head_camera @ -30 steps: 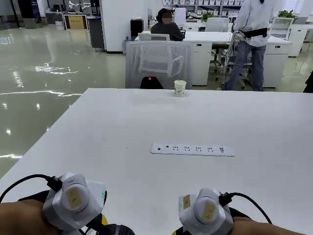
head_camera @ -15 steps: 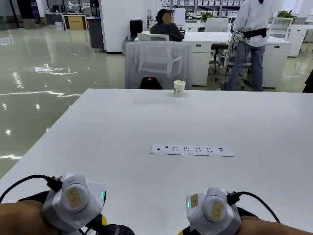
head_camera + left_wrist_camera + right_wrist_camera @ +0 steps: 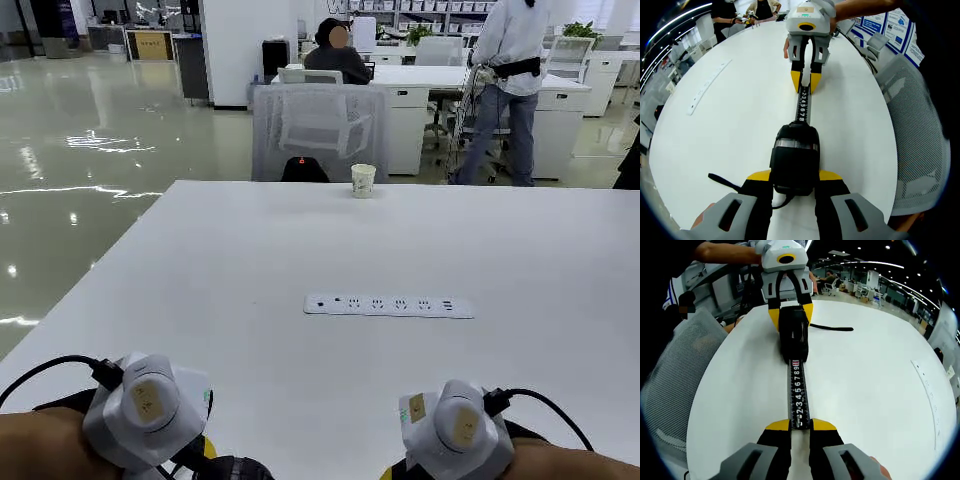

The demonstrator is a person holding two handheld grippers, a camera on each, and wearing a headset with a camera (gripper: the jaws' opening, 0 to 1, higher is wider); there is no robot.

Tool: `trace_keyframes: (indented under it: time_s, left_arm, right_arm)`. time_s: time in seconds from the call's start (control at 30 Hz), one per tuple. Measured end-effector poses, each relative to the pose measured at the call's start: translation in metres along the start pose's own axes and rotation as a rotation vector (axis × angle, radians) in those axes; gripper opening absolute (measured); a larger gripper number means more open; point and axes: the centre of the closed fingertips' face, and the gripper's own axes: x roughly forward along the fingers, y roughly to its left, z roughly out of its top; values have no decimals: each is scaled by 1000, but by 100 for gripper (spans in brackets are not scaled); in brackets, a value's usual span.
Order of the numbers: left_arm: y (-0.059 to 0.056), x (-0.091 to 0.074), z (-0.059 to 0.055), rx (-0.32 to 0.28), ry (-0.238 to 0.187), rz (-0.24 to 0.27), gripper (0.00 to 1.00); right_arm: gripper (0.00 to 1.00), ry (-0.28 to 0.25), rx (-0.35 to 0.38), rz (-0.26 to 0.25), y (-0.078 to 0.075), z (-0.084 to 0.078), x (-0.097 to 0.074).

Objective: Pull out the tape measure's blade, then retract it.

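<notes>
My left gripper point(image 3: 796, 175) is shut on the black tape measure case point(image 3: 795, 157), which rests low over the white table point(image 3: 740, 115). The blade point(image 3: 803, 106), black with white numbers, runs straight out of the case to my right gripper point(image 3: 806, 82). In the right gripper view, my right gripper point(image 3: 800, 425) is shut on the blade's tip, and the blade point(image 3: 797, 387) leads back to the case point(image 3: 793, 337) held by the left gripper point(image 3: 790, 315). About ten centimetres of blade show. The case's black wrist strap point(image 3: 832, 329) lies loose on the table.
A white power strip point(image 3: 388, 305) lies mid-table. At the far edge stands a paper cup point(image 3: 363, 180), with a mesh chair point(image 3: 318, 130) behind it. Two people are at desks beyond. Another mesh chair point(image 3: 920, 130) stands at my side of the table.
In the head view my right gripper has moved to the right, away from the left gripper. The left gripper has stayed put.
</notes>
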Motion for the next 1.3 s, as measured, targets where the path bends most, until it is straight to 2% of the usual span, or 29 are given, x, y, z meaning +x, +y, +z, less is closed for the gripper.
trace_keyframes:
  time_s: [0.73, 1.3]
  left_arm:
    - [0, 2, 1, 8, 10, -4, 27]
    - [-1, 2, 2, 10, 16, -5, 27]
  right_arm:
    - [9, 36, 17, -15, 2, -31, -20]
    - [9, 58, 48, -34, 4, -57, -42]
